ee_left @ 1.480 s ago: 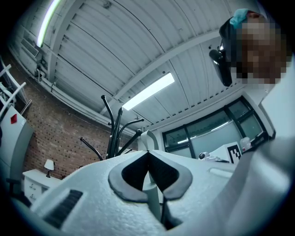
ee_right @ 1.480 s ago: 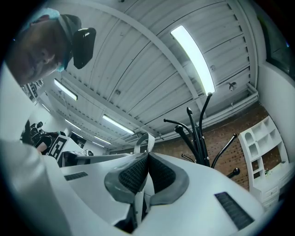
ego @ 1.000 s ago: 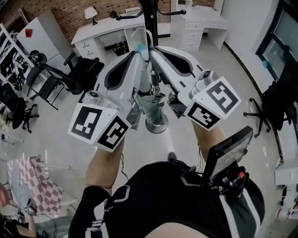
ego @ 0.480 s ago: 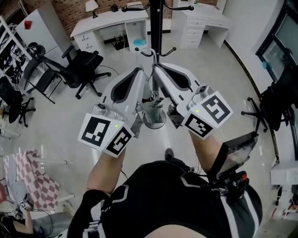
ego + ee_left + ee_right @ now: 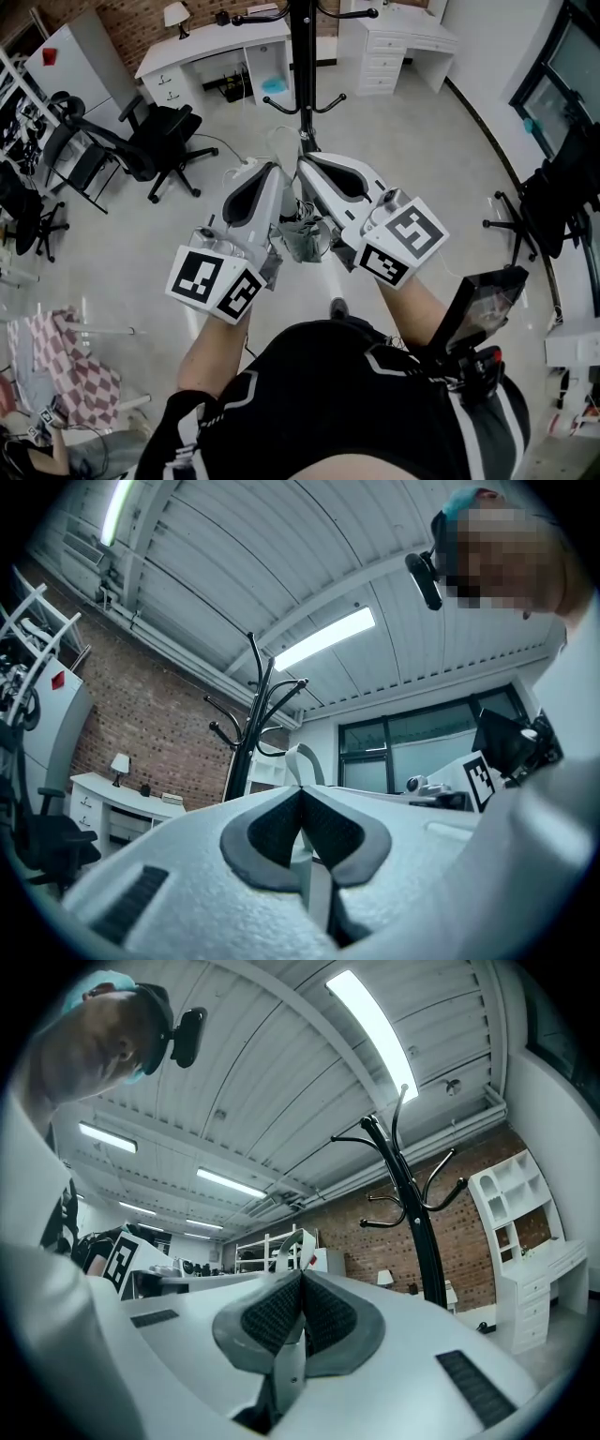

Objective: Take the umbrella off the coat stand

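In the head view the black coat stand (image 5: 302,66) rises at top centre. Just in front of it, both grippers hold the grey folded umbrella (image 5: 302,240), its pale curved handle (image 5: 284,139) poking out beyond the fingertips. The left gripper (image 5: 281,176) and the right gripper (image 5: 306,171) are side by side, each shut on the umbrella's shaft. In the left gripper view the left gripper (image 5: 302,803) clamps the pale shaft, with the handle (image 5: 305,763) above and the stand (image 5: 246,747) to the left. The right gripper (image 5: 301,1290) pinches the shaft (image 5: 289,1365); the stand (image 5: 414,1213) is to its right.
Black office chairs (image 5: 159,141) stand at the left, another chair (image 5: 551,208) at the right. White desks (image 5: 211,47) and a drawer unit (image 5: 398,45) line the brick back wall. A checkered cloth (image 5: 67,375) lies at lower left. A black device (image 5: 480,305) hangs by the person's hip.
Both grippers have drawn back towards the person with the umbrella between them. The umbrella's handle is now apart from the coat stand's pole and hooks.
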The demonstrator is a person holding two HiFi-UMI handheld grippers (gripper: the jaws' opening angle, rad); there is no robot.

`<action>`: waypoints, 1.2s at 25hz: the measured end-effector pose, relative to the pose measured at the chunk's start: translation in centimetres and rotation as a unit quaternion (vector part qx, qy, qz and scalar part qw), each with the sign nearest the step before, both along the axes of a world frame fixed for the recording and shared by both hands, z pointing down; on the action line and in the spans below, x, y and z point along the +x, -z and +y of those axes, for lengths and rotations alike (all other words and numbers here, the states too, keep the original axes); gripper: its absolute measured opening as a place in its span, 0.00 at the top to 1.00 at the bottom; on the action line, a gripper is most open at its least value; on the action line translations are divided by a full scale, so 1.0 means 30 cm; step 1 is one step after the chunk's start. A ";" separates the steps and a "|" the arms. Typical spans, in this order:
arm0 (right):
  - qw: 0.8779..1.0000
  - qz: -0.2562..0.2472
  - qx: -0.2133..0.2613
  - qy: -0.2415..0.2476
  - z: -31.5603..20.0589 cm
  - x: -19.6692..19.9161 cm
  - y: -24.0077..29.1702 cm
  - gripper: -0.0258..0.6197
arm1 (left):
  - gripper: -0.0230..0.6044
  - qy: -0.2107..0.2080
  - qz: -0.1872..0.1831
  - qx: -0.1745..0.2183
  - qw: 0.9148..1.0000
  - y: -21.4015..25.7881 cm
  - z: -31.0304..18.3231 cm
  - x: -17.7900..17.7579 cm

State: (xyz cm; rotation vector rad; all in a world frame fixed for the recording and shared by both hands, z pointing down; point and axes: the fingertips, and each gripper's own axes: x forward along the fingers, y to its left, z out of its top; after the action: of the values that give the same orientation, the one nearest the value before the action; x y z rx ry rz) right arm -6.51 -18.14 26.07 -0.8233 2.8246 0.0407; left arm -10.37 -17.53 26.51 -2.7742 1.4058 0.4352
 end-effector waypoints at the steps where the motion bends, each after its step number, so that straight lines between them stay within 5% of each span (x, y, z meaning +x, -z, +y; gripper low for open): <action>1: 1.000 0.003 -0.003 0.000 -0.002 0.000 -0.012 0.94 | 0.95 0.000 -0.001 -0.004 1.000 -0.012 0.000 0.001; 30: 1.000 0.028 -0.005 0.003 0.006 0.032 -0.091 0.94 | 0.95 -0.005 0.002 -0.029 1.000 -0.087 -0.007 0.063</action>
State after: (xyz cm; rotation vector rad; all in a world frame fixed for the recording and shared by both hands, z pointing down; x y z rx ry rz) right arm -5.54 -17.95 28.79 -0.8274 2.8815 0.0484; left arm -8.48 -17.74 29.13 -2.8288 1.4285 0.4071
